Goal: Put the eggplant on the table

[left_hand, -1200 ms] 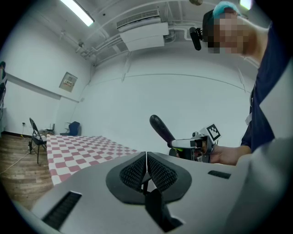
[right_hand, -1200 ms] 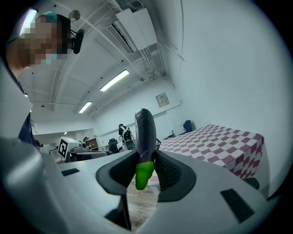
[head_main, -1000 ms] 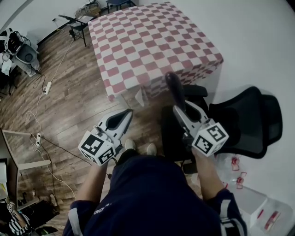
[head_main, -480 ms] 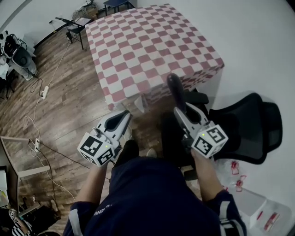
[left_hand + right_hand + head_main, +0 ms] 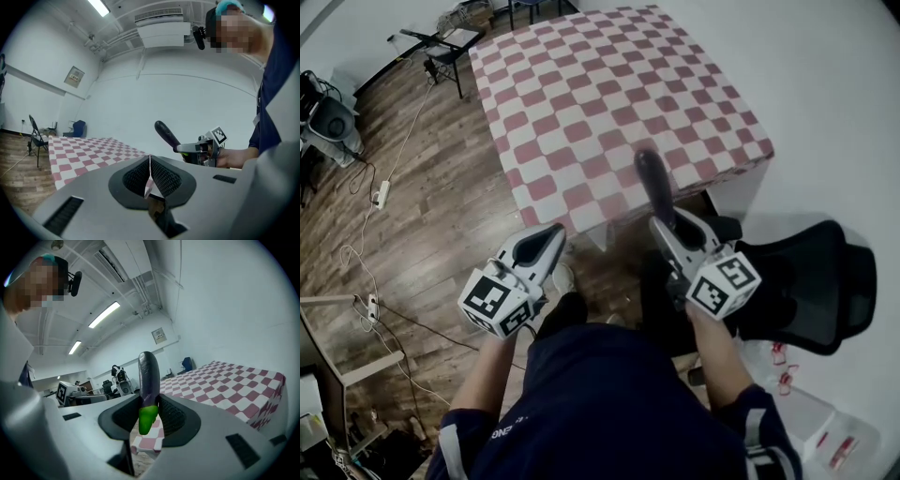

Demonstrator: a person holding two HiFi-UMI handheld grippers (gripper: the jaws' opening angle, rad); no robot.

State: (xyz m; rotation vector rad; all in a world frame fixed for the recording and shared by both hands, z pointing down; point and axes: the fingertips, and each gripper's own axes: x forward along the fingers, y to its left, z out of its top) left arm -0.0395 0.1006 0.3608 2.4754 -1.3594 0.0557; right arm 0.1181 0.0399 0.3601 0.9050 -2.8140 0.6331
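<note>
A dark purple eggplant (image 5: 655, 187) with a green stem end (image 5: 147, 417) sticks out forward from my right gripper (image 5: 667, 228), whose jaws are shut on its stem end. In the head view its tip reaches over the near edge of the table (image 5: 581, 103) with the red and white checked cloth. The eggplant (image 5: 149, 378) stands upright between the pads in the right gripper view, with the table (image 5: 229, 392) to its right. My left gripper (image 5: 546, 240) hangs left of it over the wooden floor, jaws shut and empty. The left gripper view shows the eggplant (image 5: 166, 136) and the right gripper (image 5: 202, 148).
A black office chair (image 5: 811, 286) stands at the right, close to my right arm. A folding chair (image 5: 441, 42) is at the table's far left corner. Cables (image 5: 380, 192) run across the wooden floor at left. Clear plastic boxes (image 5: 806, 412) lie at bottom right.
The table has come closer and lower in the head view as the person stepped forward. The eggplant's tip now reaches over the table's near edge. Both grippers kept their state.
</note>
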